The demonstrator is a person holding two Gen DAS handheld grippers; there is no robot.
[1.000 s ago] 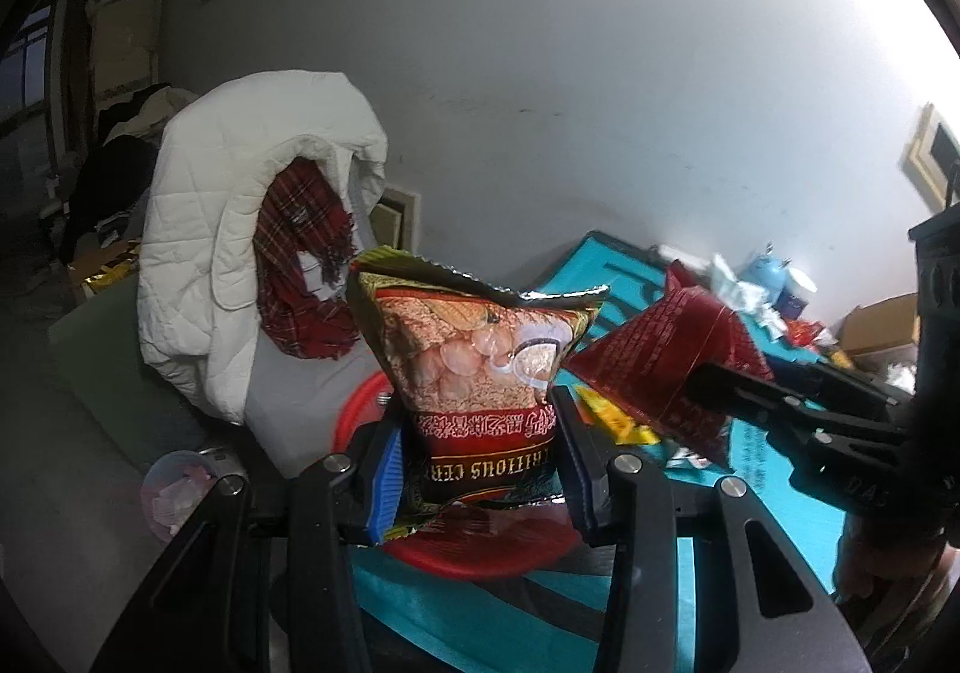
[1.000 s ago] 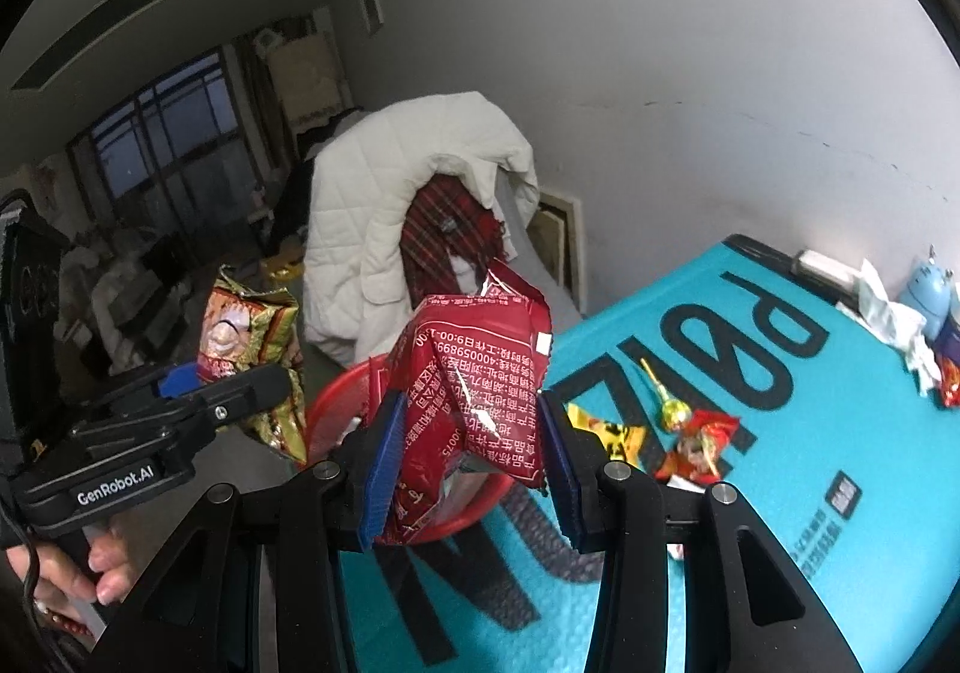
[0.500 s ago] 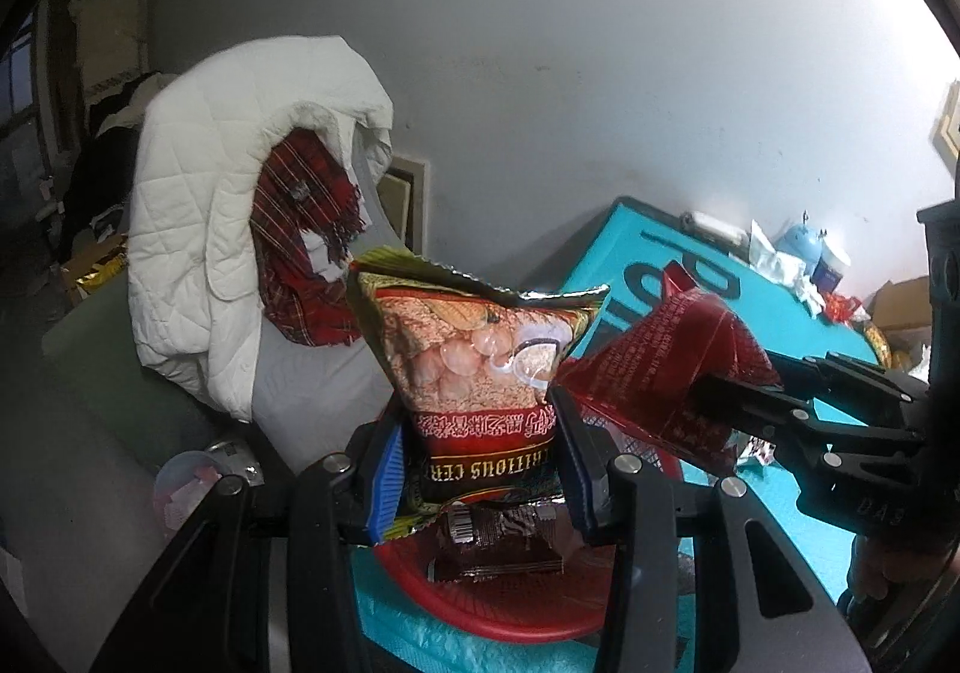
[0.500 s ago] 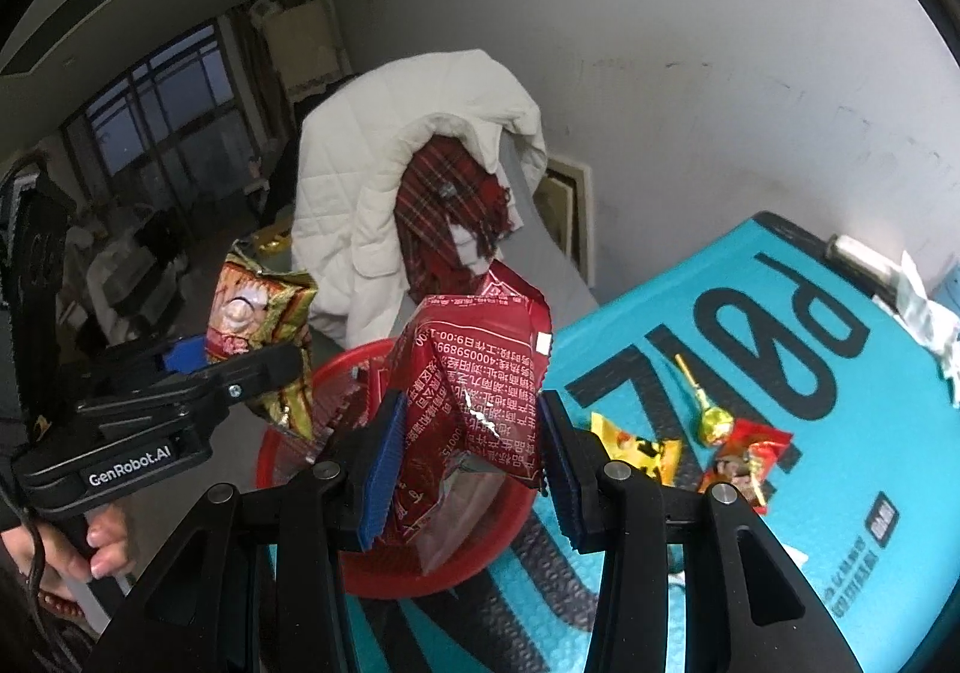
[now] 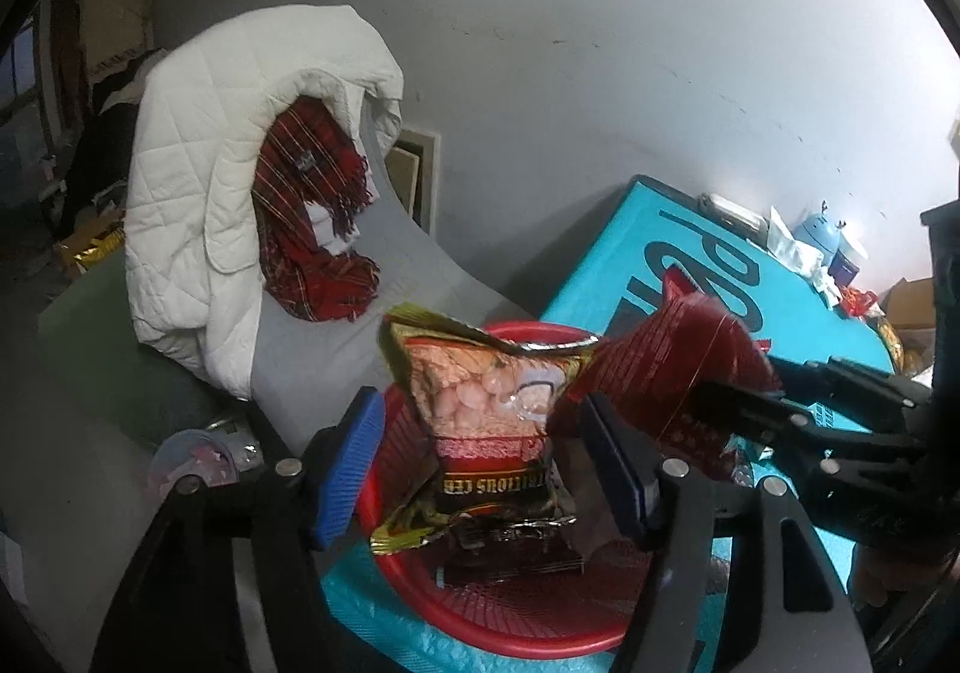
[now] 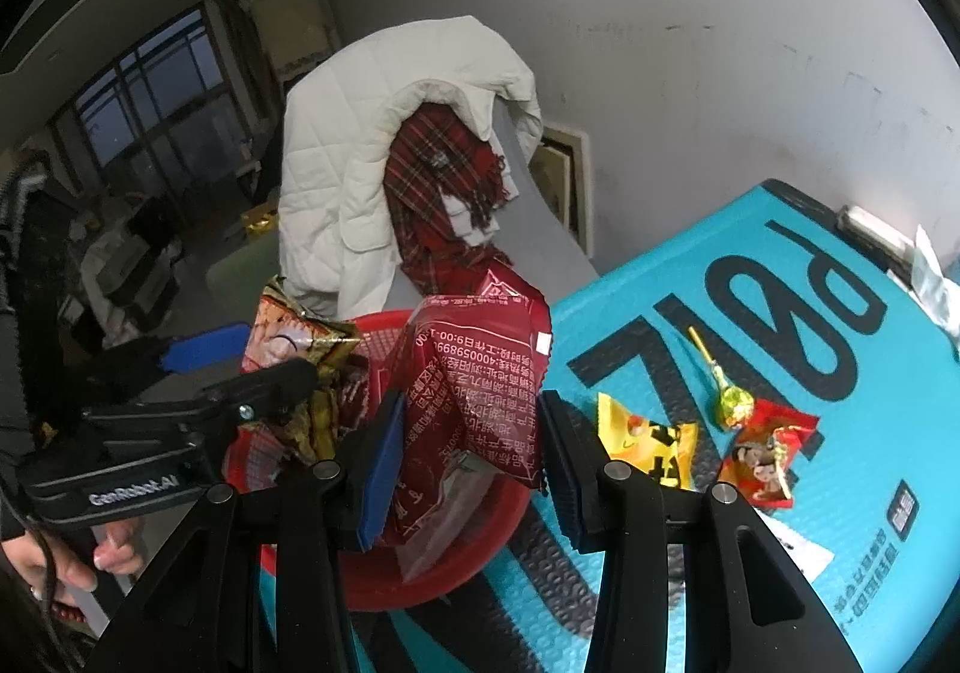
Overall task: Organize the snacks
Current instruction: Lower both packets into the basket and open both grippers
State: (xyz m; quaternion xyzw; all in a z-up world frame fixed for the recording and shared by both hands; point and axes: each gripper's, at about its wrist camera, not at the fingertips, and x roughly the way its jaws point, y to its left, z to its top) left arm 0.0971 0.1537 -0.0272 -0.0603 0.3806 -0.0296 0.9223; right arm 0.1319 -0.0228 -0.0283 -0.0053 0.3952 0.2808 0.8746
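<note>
Left wrist view: the left gripper (image 5: 486,463) hung over the red basket (image 5: 510,613) at the near edge of the teal mat (image 5: 600,301). Its jaws had just been opening and stood spread, clear of the cereal bag (image 5: 489,409) between them. The bag sat upright with its lower end down among dark wrappers in the basket. To its right, the right gripper's black fingers (image 5: 798,409) pinched the red packet (image 5: 672,373).

Right wrist view: the right gripper (image 6: 468,451) had its blue pads pressed on both sides of the red packet (image 6: 480,373), held above the basket (image 6: 432,583). Only this view showed the loose snacks left on the mat (image 6: 690,283): a yellow packet (image 6: 648,445), a green lollipop (image 6: 729,406) and a small red packet (image 6: 765,457), all to the right of the basket. It also showed the left gripper (image 6: 240,373) from the side and a hand (image 6: 66,559) on its handle.

Both views showed a white quilted jacket (image 5: 228,162) and a red plaid scarf (image 5: 312,229) draped over a chair behind the basket.
</note>
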